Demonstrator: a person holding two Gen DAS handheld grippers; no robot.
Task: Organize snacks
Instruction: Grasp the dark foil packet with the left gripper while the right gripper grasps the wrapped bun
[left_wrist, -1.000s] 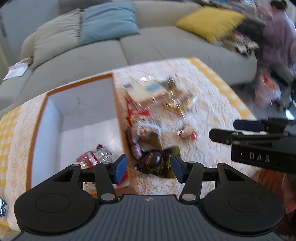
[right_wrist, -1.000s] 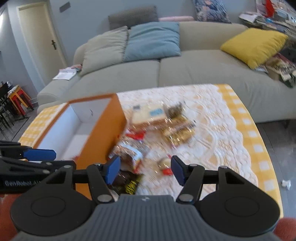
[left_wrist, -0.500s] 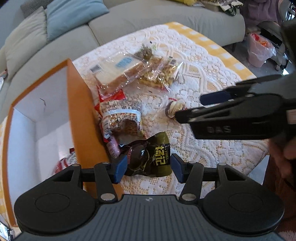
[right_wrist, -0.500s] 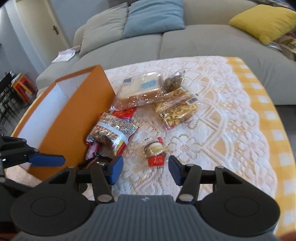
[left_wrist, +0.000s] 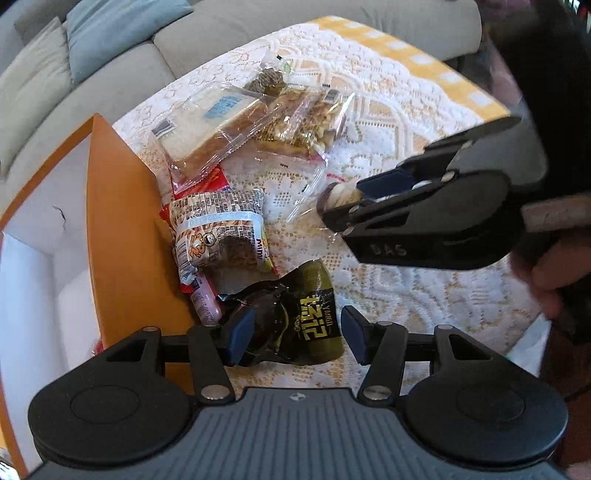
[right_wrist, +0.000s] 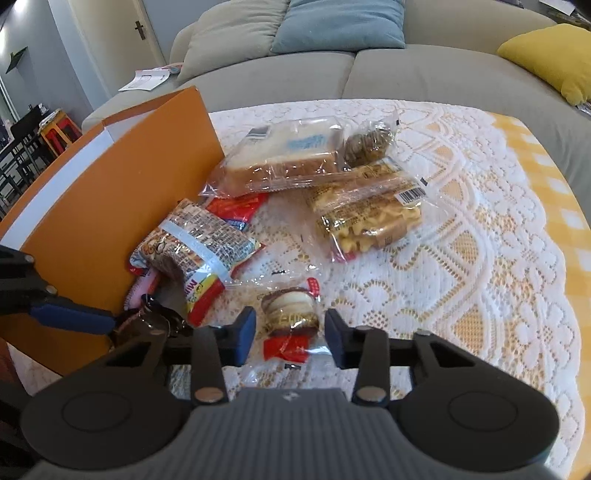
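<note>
A: Entry, left side. Where was the left gripper (left_wrist: 295, 334)?

B: Low over the lace tablecloth (left_wrist: 406, 295), jaws apart, straddling the dark olive packet (left_wrist: 295, 325). Whether the pads touched it could not be told. The packet lay just beside the orange box (left_wrist: 125, 236).

A: And the right gripper (right_wrist: 290, 334)?

B: Jaws apart too, one each side of the small round cake (right_wrist: 291, 314) in its clear wrapper with a red end. Contact could not be told.

A: Other snacks?

B: All on the cloth, near the box's outer wall. A printed cracker bag (right_wrist: 195, 240) leaned by the box, over a red packet (right_wrist: 236, 208) and a pink one (right_wrist: 142, 290). Farther back: wrapped bread slices (right_wrist: 284, 158), a waffle pack (right_wrist: 365, 218) and a small dark bun (right_wrist: 369, 146).

A: Background?

B: Grey sofa (right_wrist: 406, 74), blue cushion (right_wrist: 340, 22), yellow cushion (right_wrist: 550, 55).
</note>
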